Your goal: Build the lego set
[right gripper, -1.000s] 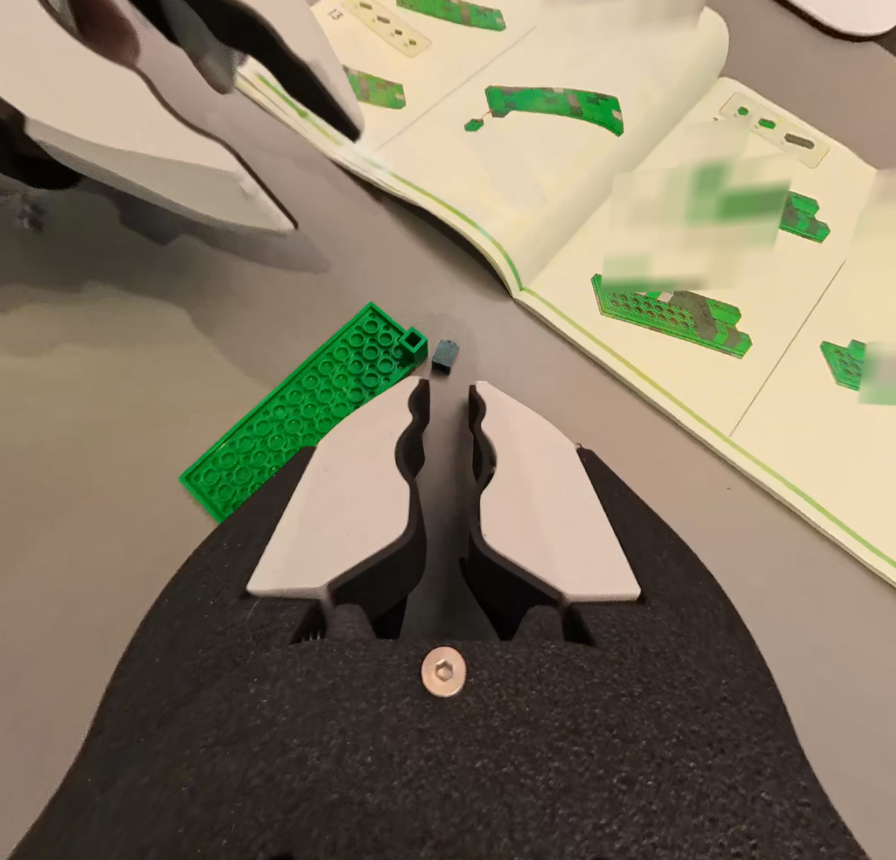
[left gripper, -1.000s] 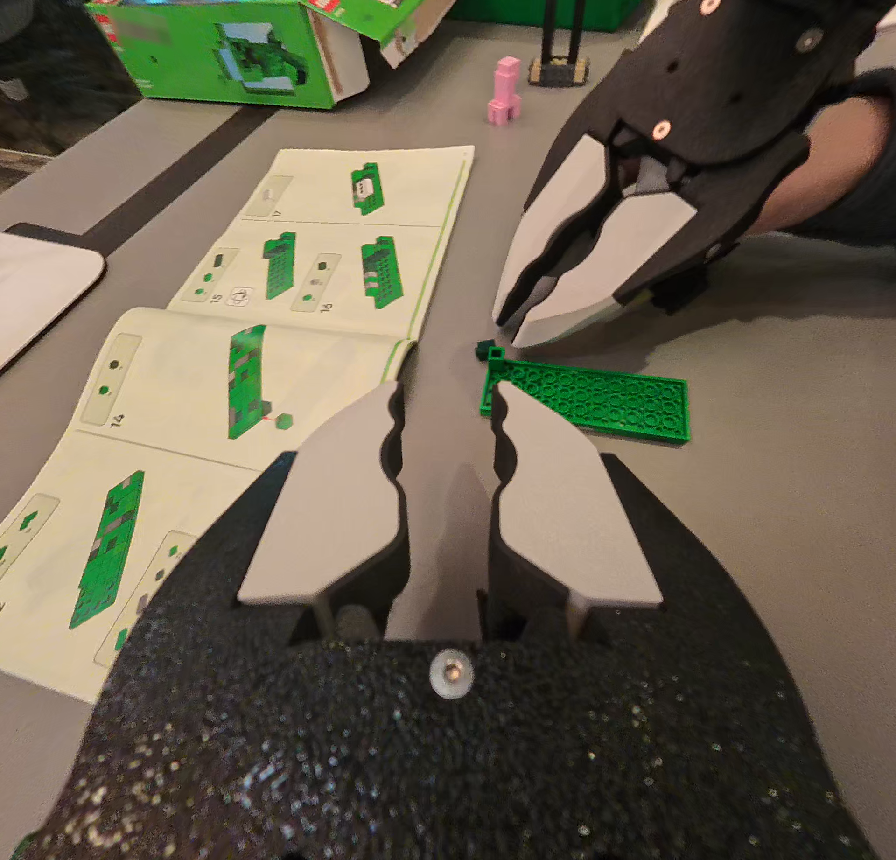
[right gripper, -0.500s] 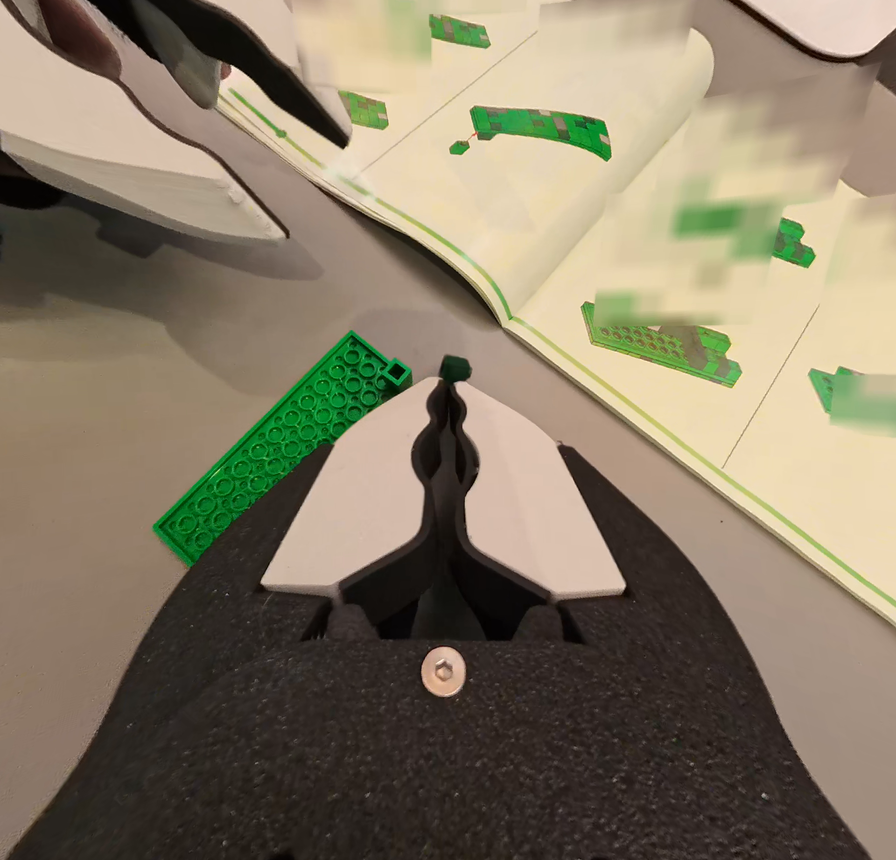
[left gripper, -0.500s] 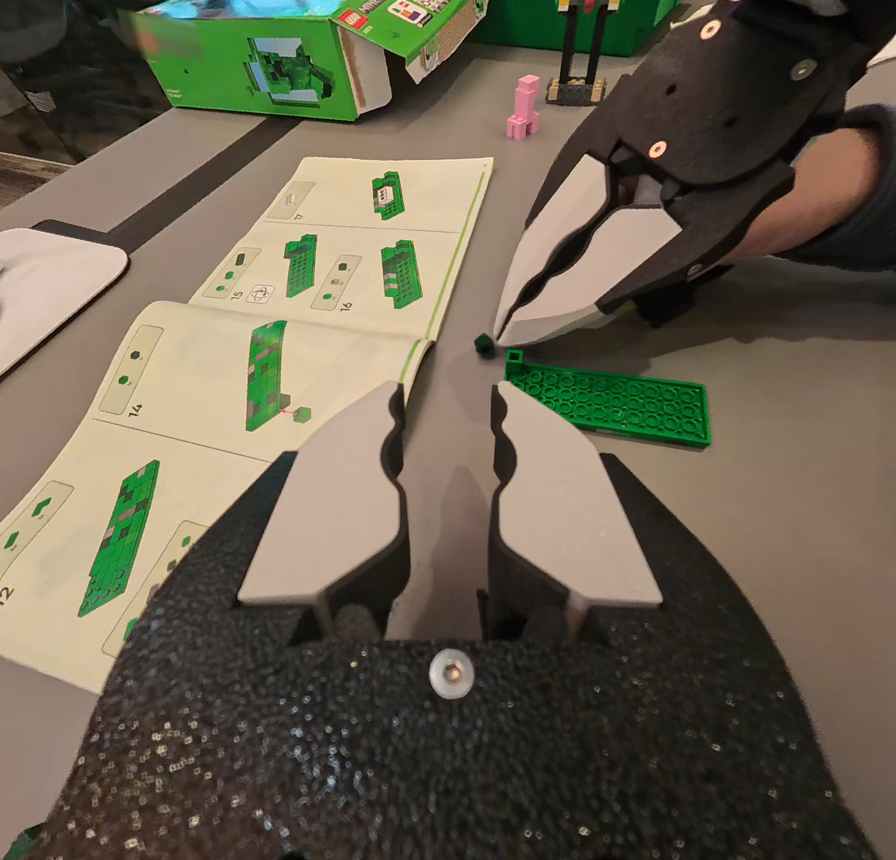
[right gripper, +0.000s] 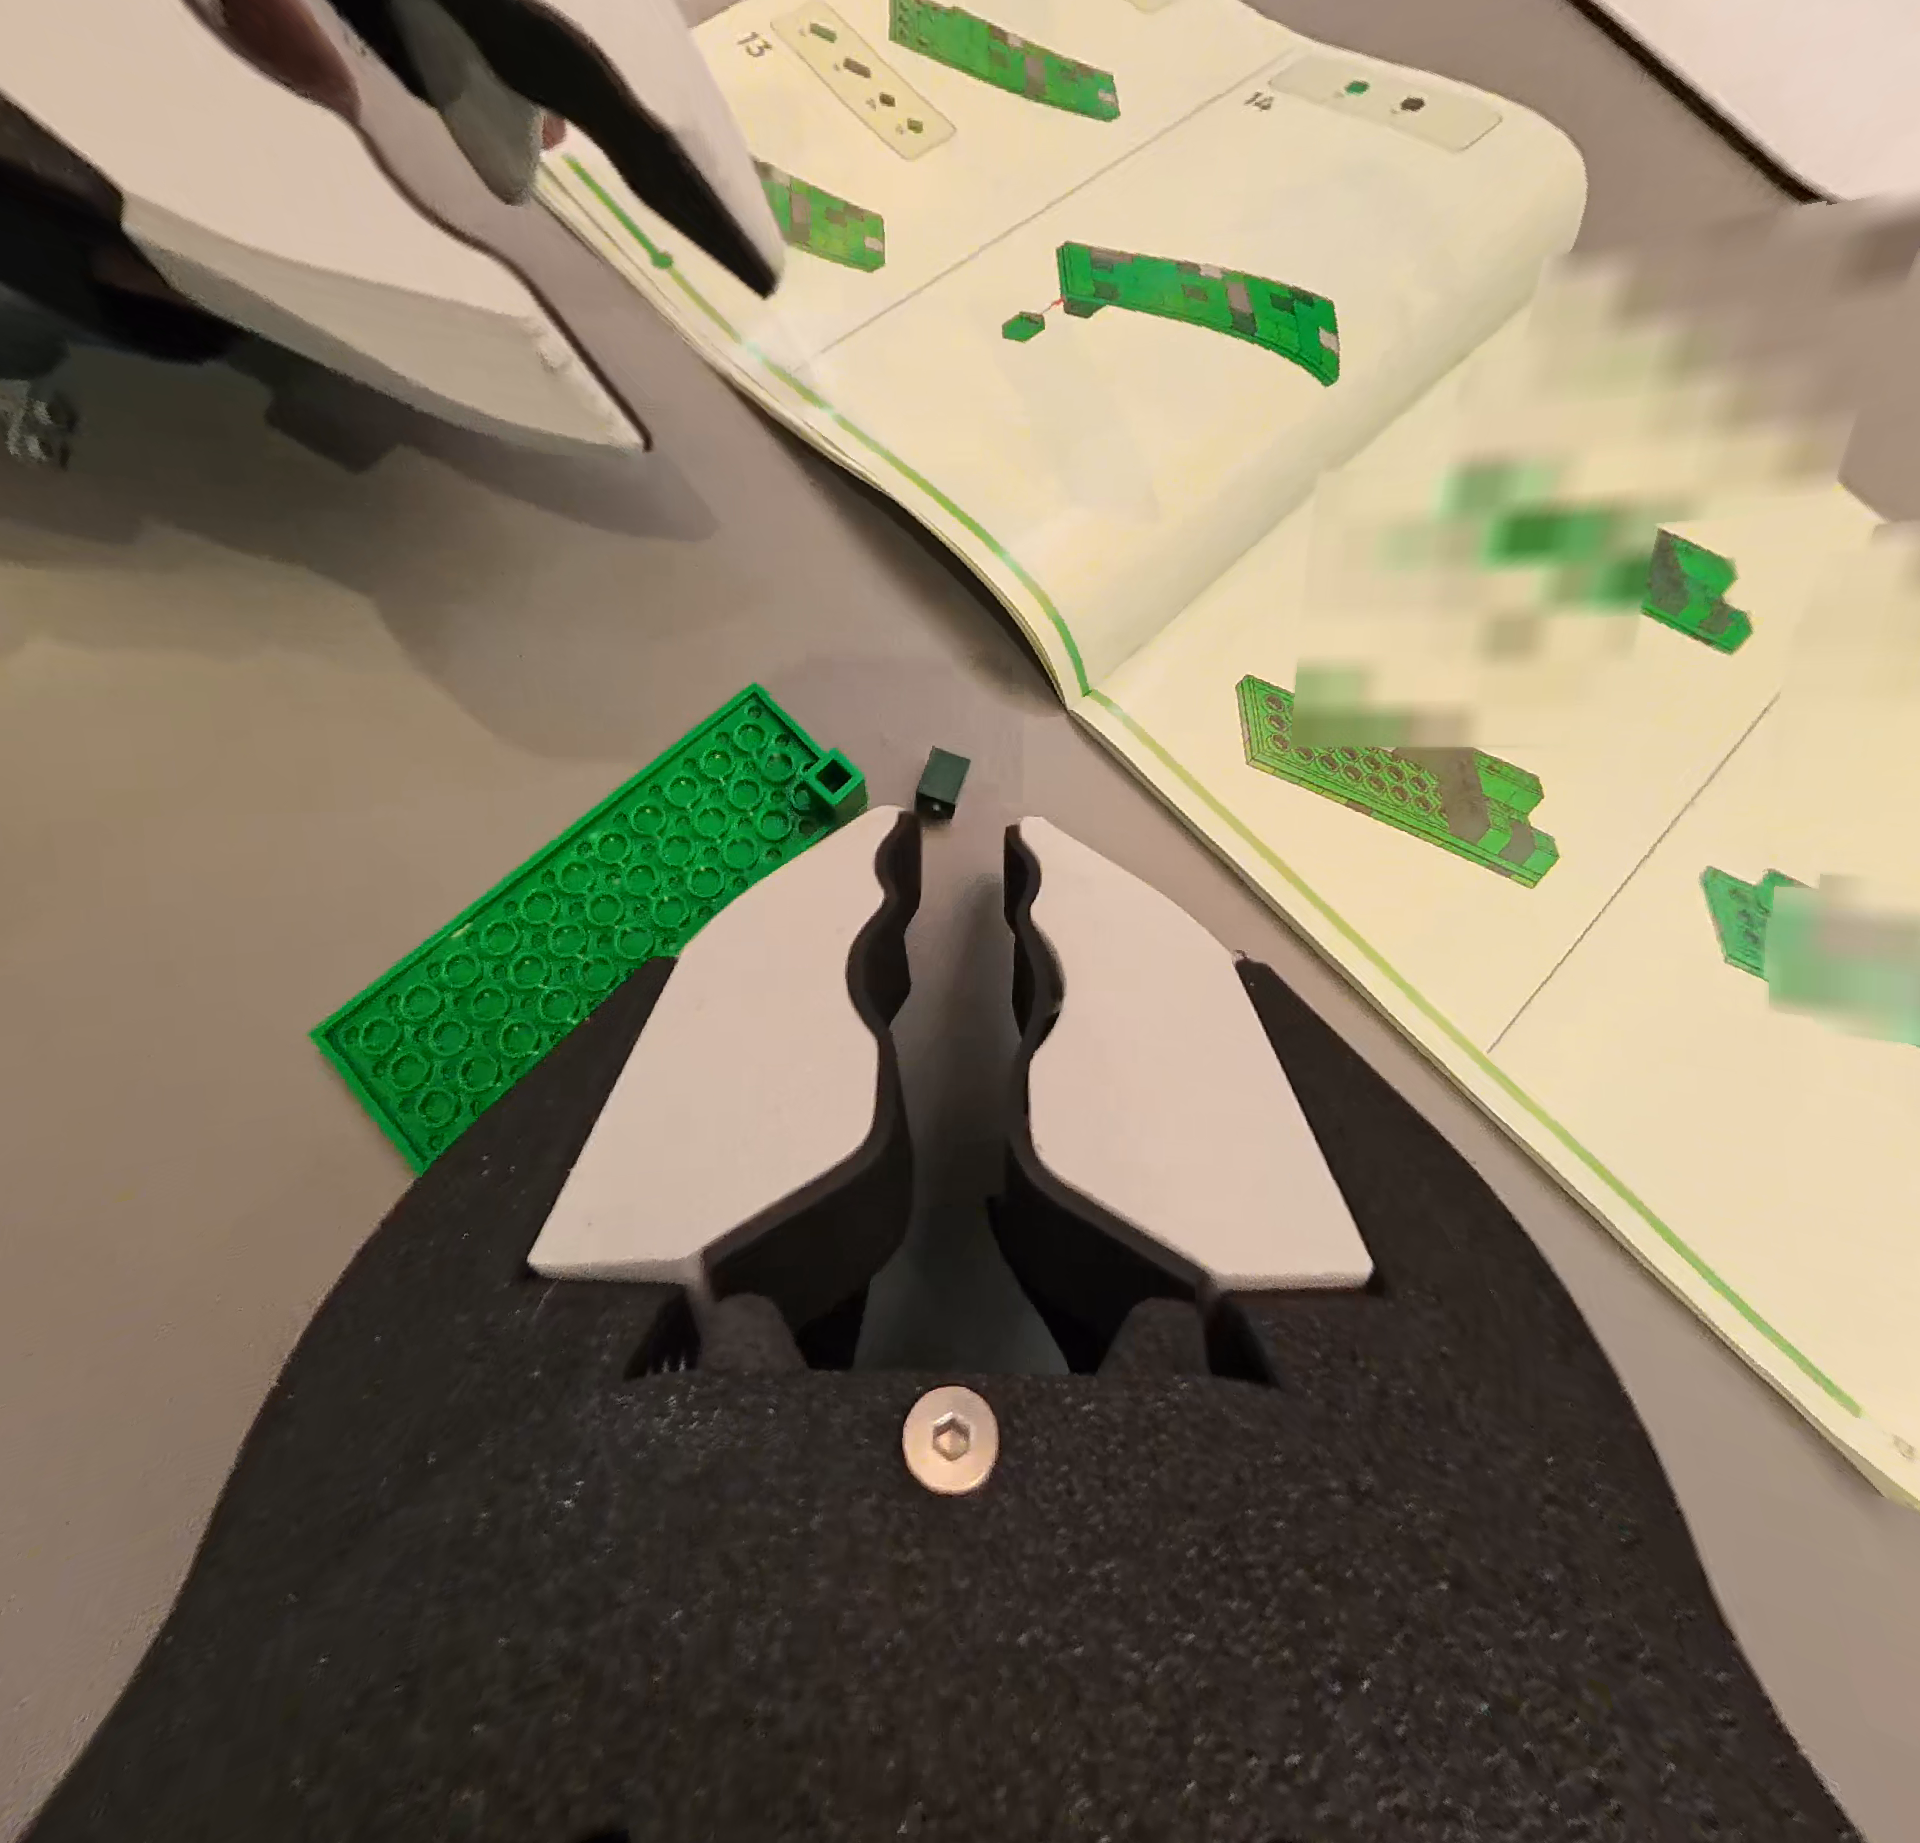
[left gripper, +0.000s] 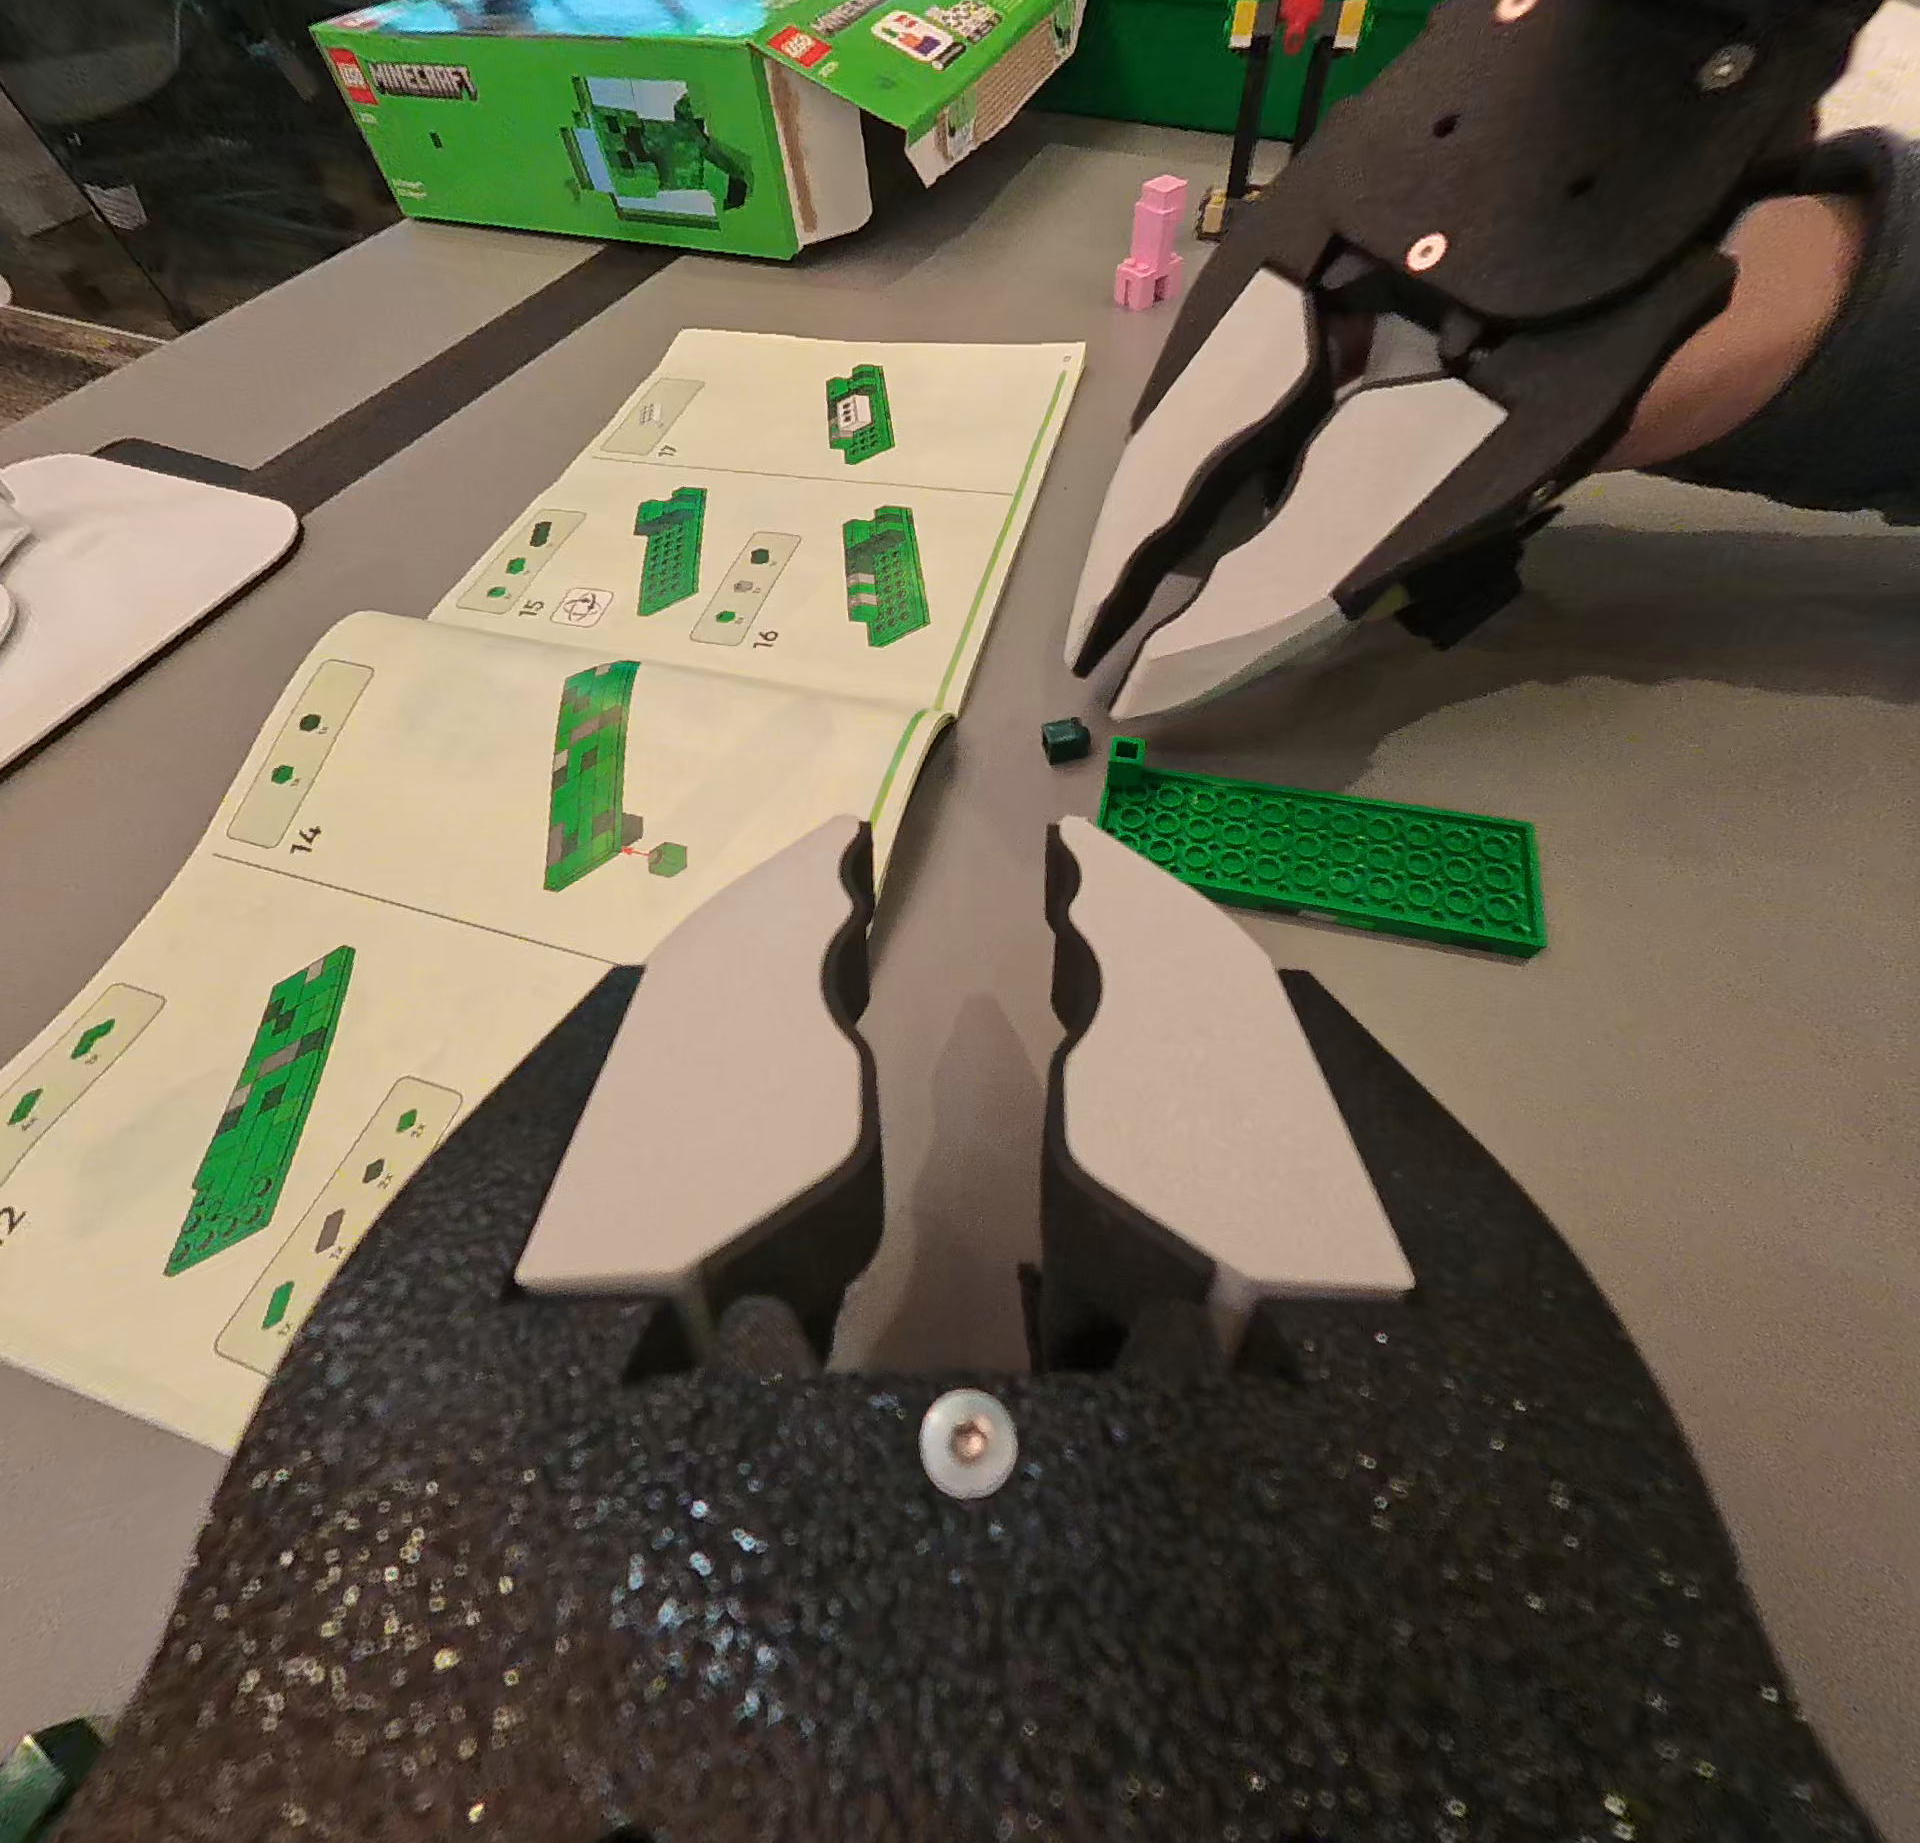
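Observation:
A green plate (left gripper: 1320,858) lies studs-down on the grey table, with a small bright green brick (left gripper: 1125,751) at its near corner. A tiny dark green brick (left gripper: 1065,741) lies loose beside that corner. My right gripper (left gripper: 1099,687) hovers just behind it, slightly open and empty. In the right wrist view the dark brick (right gripper: 943,783) lies just past my right gripper (right gripper: 958,827), next to the plate (right gripper: 582,920). My left gripper (left gripper: 961,837) is open and empty, just short of the plate's end; it also shows in the right wrist view (right gripper: 701,359).
An open instruction booklet (left gripper: 582,754) lies left of the plate and shows in the right wrist view (right gripper: 1195,505). A green set box (left gripper: 623,110), a pink figure (left gripper: 1151,240) and a black-and-green build (left gripper: 1283,79) stand at the back. A white mat (left gripper: 125,567) lies far left. Left tips to right tips: about 8 centimeters. The right tips stand about 6 centimeters off the green plate (left gripper: 1320,858). Look for it in the right wrist view (right gripper: 591,918) too.
My right gripper closed at the dark green brick half a second ago and has opened again; the brick lies on the table. The left gripper drew back slightly.

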